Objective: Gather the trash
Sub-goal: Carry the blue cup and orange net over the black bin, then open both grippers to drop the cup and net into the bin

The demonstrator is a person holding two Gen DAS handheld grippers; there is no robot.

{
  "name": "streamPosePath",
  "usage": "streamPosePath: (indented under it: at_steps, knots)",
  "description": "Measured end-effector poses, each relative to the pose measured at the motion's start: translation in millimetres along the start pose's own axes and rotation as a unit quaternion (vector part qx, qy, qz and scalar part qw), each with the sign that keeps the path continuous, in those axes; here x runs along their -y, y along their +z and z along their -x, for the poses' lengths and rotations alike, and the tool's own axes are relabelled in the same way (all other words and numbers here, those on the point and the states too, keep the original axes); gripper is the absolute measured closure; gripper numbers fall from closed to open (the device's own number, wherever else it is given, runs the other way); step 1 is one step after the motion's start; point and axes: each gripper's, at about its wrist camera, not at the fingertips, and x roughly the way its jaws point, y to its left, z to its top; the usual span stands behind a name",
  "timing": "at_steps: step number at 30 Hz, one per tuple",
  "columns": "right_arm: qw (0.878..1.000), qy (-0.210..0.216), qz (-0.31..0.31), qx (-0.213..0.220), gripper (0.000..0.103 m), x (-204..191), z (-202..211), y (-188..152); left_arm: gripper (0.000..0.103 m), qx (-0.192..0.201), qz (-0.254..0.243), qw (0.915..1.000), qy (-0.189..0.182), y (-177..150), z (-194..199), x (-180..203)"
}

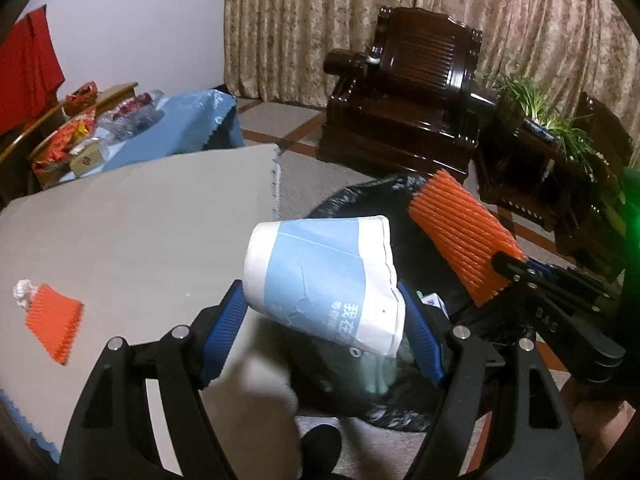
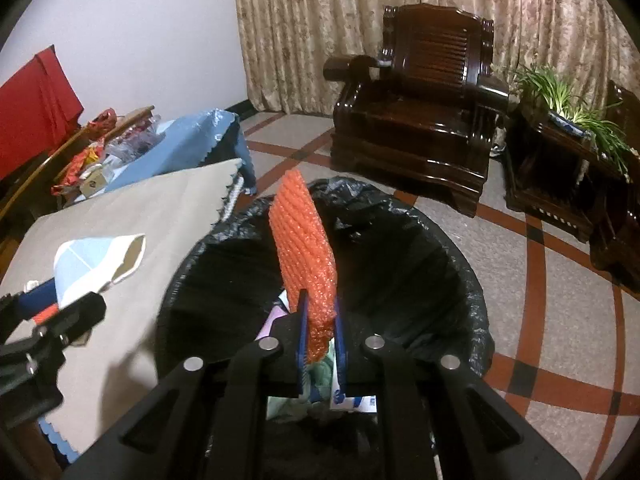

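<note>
A crumpled paper cup [image 1: 320, 280], white with a pale blue band, is clamped sideways between the ribbed blue pads of the left claw [image 1: 322, 332], at the edge of the grey cloth-covered tabletop [image 1: 140, 220]. A flat orange sheet of bubbled, ridged foam [image 2: 306, 256] is pinched upright in the nearly closed right claw [image 2: 320, 344], over the round bin [image 2: 460, 280] lined with a crinkled black bag, some litter lying inside. A second orange foam piece [image 1: 54, 326] and a white wad [image 1: 24, 290] are seen on the tabletop. Open tiled floor [image 2: 540, 300] is seen beyond the bin.
</note>
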Motion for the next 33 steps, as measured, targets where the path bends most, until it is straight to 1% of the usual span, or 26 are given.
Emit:
streamPosePath:
  at_steps: [3, 5, 7, 12, 14, 15, 16, 19, 20, 21, 22, 23, 25, 27, 30, 31, 33]
  knots:
    - [1.0, -0.007, -0.001, -0.016, 0.085, 8.2, -13.1, -2.8, 0.025, -0.004, -0.004, 0.9999, -0.012, 1.3, -13.6, 11.7]
    - [1.0, -0.016, -0.008, -0.023, 0.068, 13.7, -16.7, -7.2, 0.024, -0.02, -0.009, 0.9994, -0.026, -0.6, -28.7, 18.8]
    - [0.999, -0.023, -0.014, -0.023, 0.062, 18.6, -12.7, -13.8, 0.024, -0.03, -0.015, 0.9989, -0.031, -3.2, -36.2, 20.3]
    - [0.999, -0.022, -0.038, -0.024, 0.061, 20.0, 2.3, -25.2, 0.022, -0.03, -0.033, 0.9989, -0.014, -14.6, -28.5, 0.5]
    - [0.999, -0.018, -0.044, -0.025, 0.061, 12.2, 8.2, -27.8, 0.021, -0.03, -0.032, 0.999, -0.003, -20.6, -19.5, -19.8]
    - [0.999, -0.014, -0.042, -0.025, 0.061, 6.3, 11.5, -29.2, 0.019, -0.029, -0.032, 0.9991, 0.002, -22.3, -15.9, -28.4]
    - [0.999, -0.006, -0.04, -0.022, 0.061, -5.6, 17.5, -31.7, 0.016, -0.025, -0.033, 0.999, 0.016, -26.9, -9.0, -43.8]
    - [0.999, 0.008, -0.029, -0.016, 0.057, -36.7, 26.6, -36.1, 0.016, -0.027, -0.022, 0.999, 0.03, -31.9, 5.9, -79.8]
    - [0.999, 0.017, -0.026, -0.016, 0.056, -49.0, 28.8, -38.0, 0.016, -0.023, -0.018, 0.9988, 0.041, -34.5, 14.0, -94.9]
    - [0.999, 0.028, -0.02, -0.016, 0.056, -65.6, 30.7, -40.6, 0.016, -0.02, -0.016, 0.9986, 0.047, -35.9, 19.6, -104.5]
    - [0.999, 0.033, -0.016, -0.016, 0.056, -76.9, 31.9, -42.7, 0.016, -0.018, -0.009, 0.9982, 0.056, -39.4, 29.7, -124.3]
    - [0.999, 0.04, -0.011, -0.017, 0.055, -88.5, 32.8, -44.8, 0.016, -0.016, -0.005, 0.9979, 0.062, -40.8, 36.0, -134.0]
    - [0.998, 0.061, -0.001, -0.023, 0.055, -116.7, 33.5, -48.9, 0.016, -0.011, 0.005, 0.9967, 0.08, -45.0, 51.8, -165.9]
    - [0.997, 0.075, 0.012, -0.026, 0.055, -142.5, 34.7, -52.3, 0.016, -0.005, 0.015, 0.995, 0.098, -49.3, 68.1, -198.4]
    - [0.994, 0.1, 0.037, -0.029, 0.055, -187.6, 37.6, -57.2, 0.015, 0.005, 0.028, 0.9923, 0.121, -54.1, 87.4, -237.0]
    - [0.993, 0.108, 0.049, -0.029, 0.055, -208.7, 38.7, -57.8, 0.015, 0.009, 0.033, 0.9905, 0.134, -57.3, 95.8, -255.7]
    - [0.99, 0.122, 0.059, -0.03, 0.055, -231.3, 39.2, -58.5, 0.014, 0.014, 0.044, 0.9879, 0.148, -62.8, 106.5, -283.9]
